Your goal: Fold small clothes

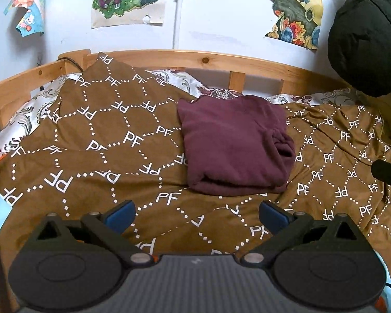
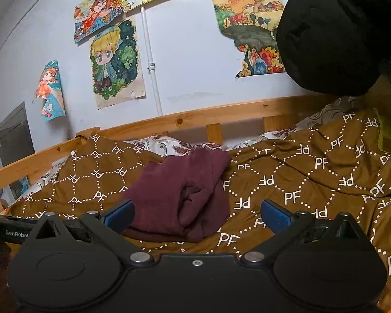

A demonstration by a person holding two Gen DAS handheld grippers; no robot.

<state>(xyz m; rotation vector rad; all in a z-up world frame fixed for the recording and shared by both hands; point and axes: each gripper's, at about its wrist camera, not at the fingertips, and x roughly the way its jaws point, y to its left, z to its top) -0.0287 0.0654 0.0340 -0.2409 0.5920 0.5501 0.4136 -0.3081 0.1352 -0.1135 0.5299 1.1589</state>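
A maroon garment [image 1: 234, 143] lies folded into a compact bundle on the brown PF-patterned blanket [image 1: 112, 140]. It also shows in the right wrist view [image 2: 177, 198]. My left gripper [image 1: 196, 215] is open and empty, hovering above the blanket just in front of the bundle. My right gripper [image 2: 196, 215] is open and empty, close in front of the bundle's near edge. Part of the right gripper [image 1: 389, 173] shows at the right edge of the left wrist view.
A wooden bed rail [image 1: 185, 58] runs along the wall behind the blanket. A patterned white sheet [image 1: 26, 114] shows at the bed's far edge. A black puffy jacket [image 1: 367, 39] hangs at the right. Drawings [image 2: 116, 62] are stuck on the wall.
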